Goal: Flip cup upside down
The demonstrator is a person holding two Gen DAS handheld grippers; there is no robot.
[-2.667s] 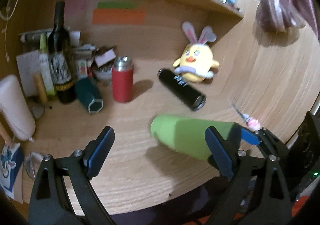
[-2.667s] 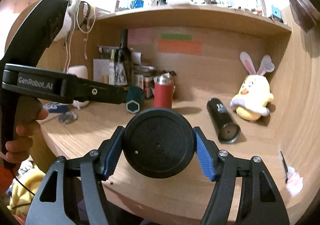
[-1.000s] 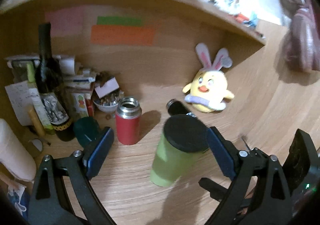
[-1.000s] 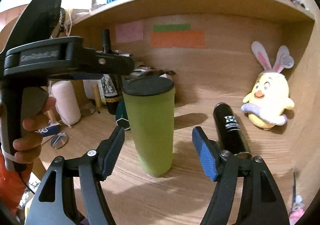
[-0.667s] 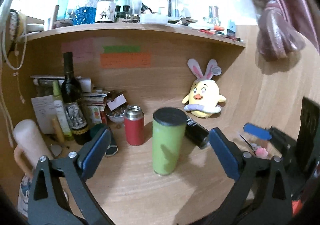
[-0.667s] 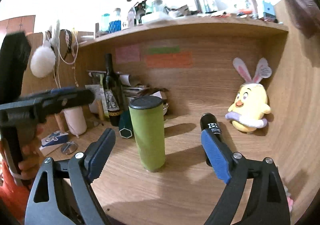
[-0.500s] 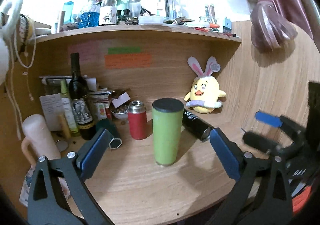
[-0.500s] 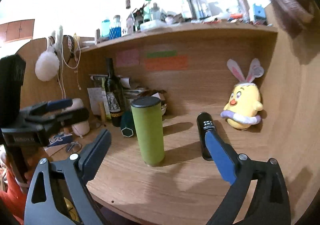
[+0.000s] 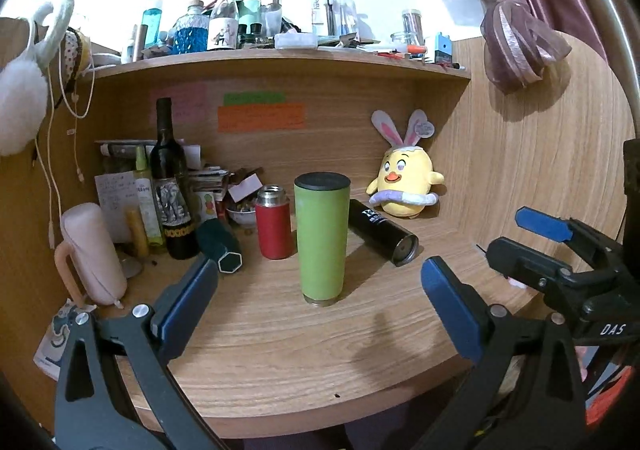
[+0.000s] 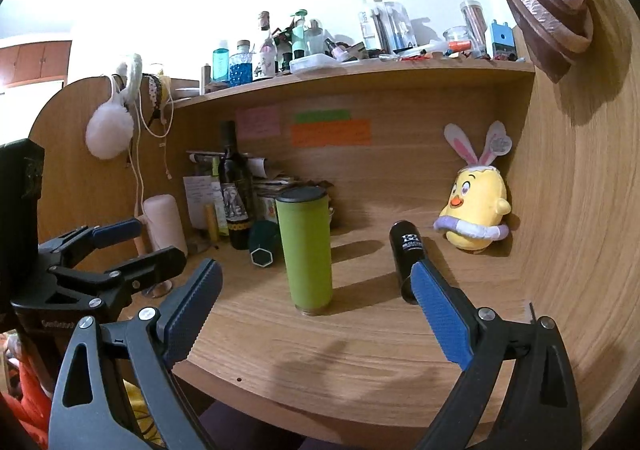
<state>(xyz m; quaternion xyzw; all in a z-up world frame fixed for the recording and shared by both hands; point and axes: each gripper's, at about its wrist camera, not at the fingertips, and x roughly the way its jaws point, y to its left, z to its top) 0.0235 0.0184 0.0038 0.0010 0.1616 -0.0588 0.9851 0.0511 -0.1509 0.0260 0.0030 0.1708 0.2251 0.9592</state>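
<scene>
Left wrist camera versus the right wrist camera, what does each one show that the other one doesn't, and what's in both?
Only the left wrist view shows the red flask beside the green cup, and the open right gripper at its right edge. Only the right wrist view shows the open left gripper at its left edge; there the cup hides the flask. Both show the cup standing free on the desk with its black end up, the black bottle lying on its side, the yellow chick toy and the wine bottle.

Wooden desk alcove under a cluttered shelf.
</scene>
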